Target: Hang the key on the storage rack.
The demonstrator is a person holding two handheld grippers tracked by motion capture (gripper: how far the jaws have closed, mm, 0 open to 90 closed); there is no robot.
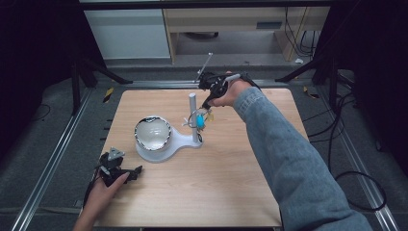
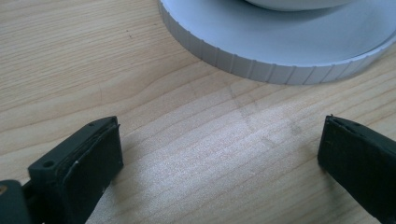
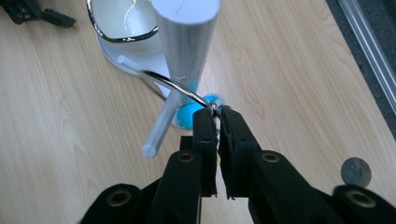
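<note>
A white stand (image 1: 180, 139) sits mid-table with a shiny-rimmed white bowl (image 1: 152, 133) on its round base and an upright post (image 1: 193, 115). A small blue object (image 1: 200, 121) hangs beside the post. In the right gripper view, my right gripper (image 3: 217, 112) is shut on a thin metal wire (image 3: 173, 86) that curves round the post (image 3: 187, 37), with the blue object (image 3: 189, 115) just past its tips and a thin white cross rod (image 3: 161, 126) below. My left gripper (image 1: 137, 171) rests at the table's front left, open (image 2: 219, 135), facing the base's ribbed edge (image 2: 280, 42).
The wooden table (image 1: 231, 192) has bare room at the front and right. My right forearm in a grey sleeve (image 1: 284, 159) crosses the right half. Black frame legs (image 1: 77, 82) and floor cables (image 1: 356, 183) flank the table.
</note>
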